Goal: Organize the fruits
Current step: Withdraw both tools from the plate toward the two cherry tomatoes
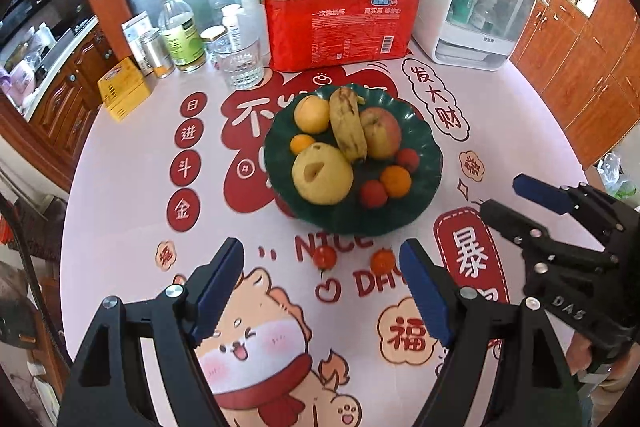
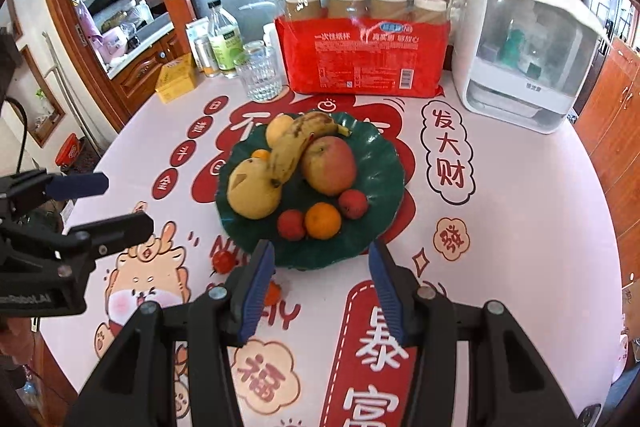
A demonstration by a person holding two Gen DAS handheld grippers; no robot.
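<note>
A dark green plate in the middle of the table holds two pears, a banana, an apple, oranges and small red fruits. Two cherry tomatoes lie on the cloth in front of it, a red one and an orange one. The orange one is partly hidden by a finger in the right wrist view. My left gripper is open above the cloth just short of the tomatoes, holding nothing. My right gripper is open and holds nothing, near the plate's front rim.
At the back of the table stand a red pack of paper cups, a white dispenser box, a drinking glass, bottles and jars and a yellow box. Wooden cabinets surround the round table.
</note>
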